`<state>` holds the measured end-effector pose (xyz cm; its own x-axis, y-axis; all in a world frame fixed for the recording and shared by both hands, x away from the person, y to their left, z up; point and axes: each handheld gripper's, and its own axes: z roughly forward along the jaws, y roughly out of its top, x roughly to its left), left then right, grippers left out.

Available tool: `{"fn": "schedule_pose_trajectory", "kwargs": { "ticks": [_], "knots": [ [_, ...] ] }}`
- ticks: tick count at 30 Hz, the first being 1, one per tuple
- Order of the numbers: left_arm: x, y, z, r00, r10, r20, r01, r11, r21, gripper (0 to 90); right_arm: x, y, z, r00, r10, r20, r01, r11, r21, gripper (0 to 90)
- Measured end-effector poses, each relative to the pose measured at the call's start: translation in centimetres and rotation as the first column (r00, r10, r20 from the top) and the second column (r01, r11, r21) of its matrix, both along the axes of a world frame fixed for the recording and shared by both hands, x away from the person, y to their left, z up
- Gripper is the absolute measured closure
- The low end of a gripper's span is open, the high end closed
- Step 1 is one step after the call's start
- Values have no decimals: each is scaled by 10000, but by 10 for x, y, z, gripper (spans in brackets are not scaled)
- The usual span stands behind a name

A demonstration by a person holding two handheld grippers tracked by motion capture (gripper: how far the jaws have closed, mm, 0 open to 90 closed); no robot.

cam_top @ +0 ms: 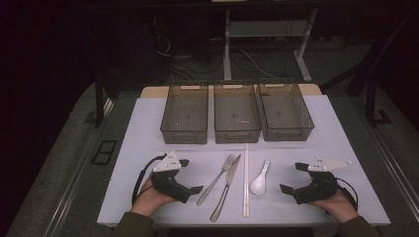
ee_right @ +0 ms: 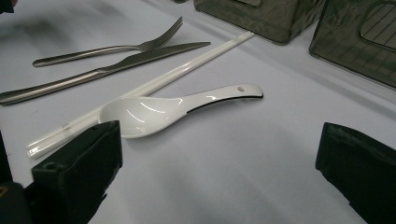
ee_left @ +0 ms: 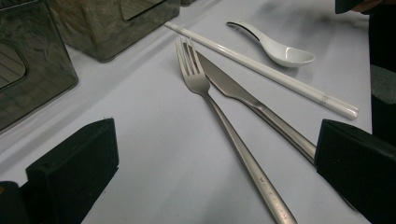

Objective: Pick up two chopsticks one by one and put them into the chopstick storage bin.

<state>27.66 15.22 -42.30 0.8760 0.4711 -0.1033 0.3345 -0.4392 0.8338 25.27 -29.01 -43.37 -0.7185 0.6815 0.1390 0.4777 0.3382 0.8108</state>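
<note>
On the white table top [cam_top: 148, 128] lie a steel fork [cam_top: 216, 178], a steel knife [cam_top: 226, 189], a pair of white chopsticks [cam_top: 245, 182] and a white ceramic spoon [cam_top: 259, 179], side by side in the middle. My left gripper [cam_top: 190, 176] rests at the front left, jaws wide open and pointing toward the fork [ee_left: 219, 116] and knife [ee_left: 252, 102], nothing between them. At the front right my right gripper [cam_top: 292, 177] also stands open, facing the spoon [ee_right: 159, 109] and chopsticks [ee_right: 154, 84] from close by.
Three smoky see-through bins stand in a row behind the cutlery: left bin [cam_top: 185, 114], middle bin [cam_top: 236, 114], right bin [cam_top: 285, 112]. Beyond the table are desk legs and cables on a dark floor.
</note>
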Motion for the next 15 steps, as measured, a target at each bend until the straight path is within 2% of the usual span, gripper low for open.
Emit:
{"fn": "schedule_pose_trajectory", "kwargs": {
  "ticks": [6,7,9,10,12,13,14,15],
  "knots": [
    [0,0,0,10000,0,-40,0,10000,29,0,1,-1,2,10000,38,-55,-39,9999,-93,9],
    [0,0,0,10000,-4,-49,4,10000,28,0,2,-1,4,9998,146,-121,-147,9998,-93,65],
    [0,0,-1,10000,-18,-64,18,10000,24,0,3,-1,6,9997,162,-176,-164,9998,-97,68],
    [0,-1,-1,10000,-12,-73,12,10000,10,0,6,0,9,9992,243,-330,-248,9996,-141,192],
    [0,-1,-1,10000,-38,-83,39,10000,51,0,7,2,11,9990,308,-335,-313,9994,-137,222],
    [0,-1,-1,9999,-41,-101,42,10000,63,0,11,5,14,9980,386,-499,-396,9991,-177,312],
    [0,-1,-2,9999,-64,-109,65,9999,82,0,11,5,14,9980,386,-499,-396,9991,-177,312],
    [0,-1,-2,9999,-61,-134,63,9999,98,0,14,9,16,9972,496,-568,-505,9986,-147,391]
  ]
}}
